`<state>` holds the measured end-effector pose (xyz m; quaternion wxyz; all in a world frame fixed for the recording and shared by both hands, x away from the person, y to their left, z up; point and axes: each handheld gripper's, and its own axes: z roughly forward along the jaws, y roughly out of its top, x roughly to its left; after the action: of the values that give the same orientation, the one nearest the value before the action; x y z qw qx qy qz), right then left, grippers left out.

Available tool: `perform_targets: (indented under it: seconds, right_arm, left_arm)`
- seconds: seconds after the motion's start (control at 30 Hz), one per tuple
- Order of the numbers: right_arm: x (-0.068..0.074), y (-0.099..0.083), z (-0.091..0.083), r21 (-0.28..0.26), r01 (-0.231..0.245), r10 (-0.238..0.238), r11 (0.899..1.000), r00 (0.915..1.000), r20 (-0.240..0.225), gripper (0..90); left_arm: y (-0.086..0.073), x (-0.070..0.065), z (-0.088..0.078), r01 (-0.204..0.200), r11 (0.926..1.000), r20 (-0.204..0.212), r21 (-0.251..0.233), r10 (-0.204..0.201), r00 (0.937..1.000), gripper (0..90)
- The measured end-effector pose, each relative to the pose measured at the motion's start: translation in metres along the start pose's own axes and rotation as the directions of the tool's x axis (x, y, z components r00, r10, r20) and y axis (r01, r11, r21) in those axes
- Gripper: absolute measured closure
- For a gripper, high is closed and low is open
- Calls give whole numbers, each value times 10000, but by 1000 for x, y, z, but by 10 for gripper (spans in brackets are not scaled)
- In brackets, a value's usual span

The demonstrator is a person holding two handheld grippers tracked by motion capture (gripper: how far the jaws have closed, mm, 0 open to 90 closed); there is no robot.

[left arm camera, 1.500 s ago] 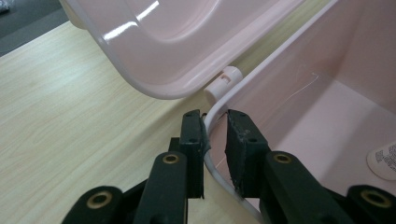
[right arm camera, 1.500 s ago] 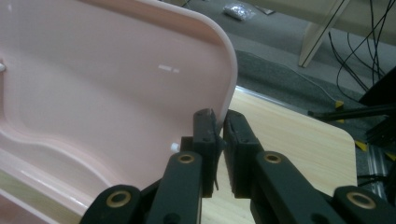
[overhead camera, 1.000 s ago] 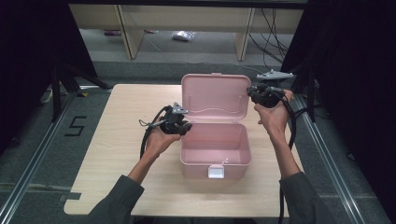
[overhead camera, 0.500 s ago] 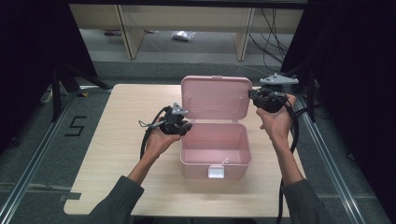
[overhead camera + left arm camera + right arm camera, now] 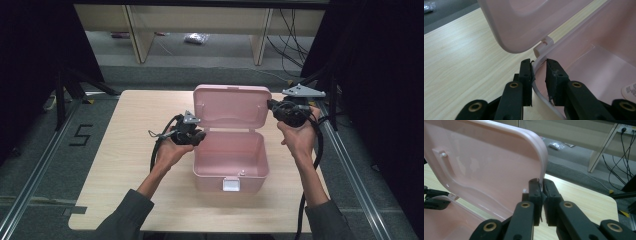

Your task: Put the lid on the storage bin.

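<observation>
Pink box (image 5: 235,160) rim and lid (image 5: 231,107) edge each sit in a tool.

- The high view looks forward and down from above my side of the worktop (image 5: 125,165), far enough back to take in all of it and the floor beyond.
- My left gripper (image 5: 539,75) view looks along its jaws, very near the box (image 5: 599,62) rim, facing its hinge corner and the lid (image 5: 524,22).
- My right gripper (image 5: 542,195) view looks along its jaws, close on the lid's edge, facing across the worktop toward the shelf legs.
- All three share the lid and the worktop; the right gripper view also catches my left gripper at its left edge.
</observation>
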<state>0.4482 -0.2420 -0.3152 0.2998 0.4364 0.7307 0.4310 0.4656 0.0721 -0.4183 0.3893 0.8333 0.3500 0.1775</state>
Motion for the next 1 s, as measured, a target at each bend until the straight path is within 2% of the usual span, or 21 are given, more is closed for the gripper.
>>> perform_targets:
  seconds: [0.17, 0.27, 0.33, 0.37, 0.43, 0.53, 0.57, 0.7, 0.73, 0.77, 0.8, 0.83, 0.87, 0.9, 0.93, 0.97, 1.0]
  right_arm:
    - [3, -3, -7, -53, 44, -45, 10000, 10000, -55, 865]
    - [5, -6, -9, -186, 37, -36, 9998, 10000, 79, 868]
    - [4, -7, -11, -169, 298, -298, 9994, 9996, 7, 871]
    - [6, -8, -13, -160, 150, -149, 9998, 9999, 40, 872]
    - [5, -8, -14, -170, 275, -273, 9995, 9996, 93, 874]
    - [6, -9, -15, -198, 86, -86, 9998, 10000, 42, 874]
    - [4, -9, -15, -223, 359, -359, 9991, 9994, -4, 874]
    - [6, -11, -18, -332, 268, -266, 9991, 9996, 66, 875]
    - [6, -12, -19, -195, 181, -183, 9996, 9998, -124, 876]
    - [5, -12, -19, -294, 320, -322, 9991, 9995, -74, 876]
    - [7, -13, -20, -364, 199, -201, 9991, 9998, -72, 876]
    - [5, -13, -21, -359, 428, -430, 9984, 9991, -41, 876]
    - [8, -14, -22, -225, 218, -221, 9995, 9997, -116, 876]
    - [8, -15, -22, -382, 324, -325, 9987, 9995, -17, 877]
    - [7, -15, -24, -300, 412, -415, 9987, 9991, -100, 877]
    - [8, -16, -24, -337, 343, -344, 9988, 9994, -35, 877]
    - [7, -17, -23, -576, 534, -535, 9969, 9986, 8, 877]
  left_arm:
    - [0, 0, 0, 11, 10000, -20, -25, -11, 10000, 748]
    - [0, -1, 0, 12, 10000, -41, -61, -13, 10000, 745]
    - [-1, -1, 0, 47, 9999, -17, -110, -47, 10000, 744]
    - [-1, 0, 1, 45, 9999, -11, -123, -46, 10000, 743]
    - [-1, -1, 0, 79, 9998, -31, -157, -80, 10000, 741]
    - [0, 0, -2, 192, 9995, -10, -256, -193, 9998, 717]
    - [0, 1, -2, 238, 9993, 61, -290, -237, 9997, 711]
    - [-1, 3, -10, 339, 9988, 125, -365, -335, 9994, 664]
    - [-2, 3, -12, 389, 9985, 189, -379, -382, 9991, 651]
    - [-2, 3, -15, 445, 9983, 257, -364, -436, 9987, 625]
    - [-3, 2, -18, 607, 9970, 334, -481, -591, 9977, 598]
    - [-3, 2, -22, 628, 9967, 404, -522, -607, 9973, 586]
    - [-3, 1, -26, 625, 9966, 432, -542, -602, 9972, 573]
    - [-3, 0, -30, 718, 9959, 489, -552, -692, 9964, 552]
    - [-3, 0, -33, 755, 9958, 563, -524, -725, 9958, 525]
    - [-4, 0, -36, 852, 9947, 620, -573, -816, 9947, 500]
    - [-4, -1, -39, 935, 9939, 636, -586, -898, 9939, 481]
